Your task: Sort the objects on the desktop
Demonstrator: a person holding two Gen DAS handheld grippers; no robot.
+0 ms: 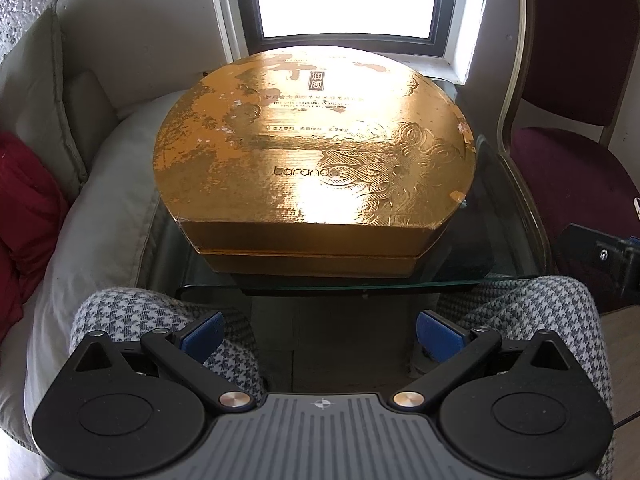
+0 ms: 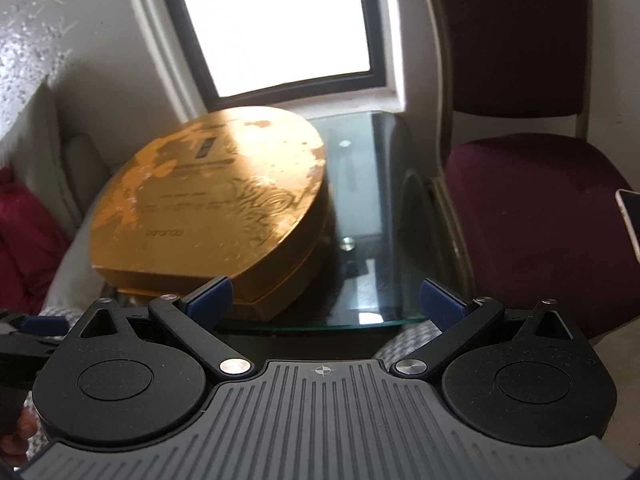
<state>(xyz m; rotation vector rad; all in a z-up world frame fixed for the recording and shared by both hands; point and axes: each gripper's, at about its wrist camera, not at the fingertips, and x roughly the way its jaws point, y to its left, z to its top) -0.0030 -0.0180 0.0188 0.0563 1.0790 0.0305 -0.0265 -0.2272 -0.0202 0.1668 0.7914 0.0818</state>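
A large box of glossy gold foil card, embossed and scuffed to paler patches, lies on a smooth clear glass table. The chair beside it has matt maroon fabric. Woven houndstooth cloth covers the person's knees. Each gripper looks like matt black plastic with ribbed grey housing, blue pads and shiny metal pins.

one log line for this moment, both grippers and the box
left gripper: open, empty | right gripper: open, empty | round gold cardboard box: lid closed, on glass table, untouched
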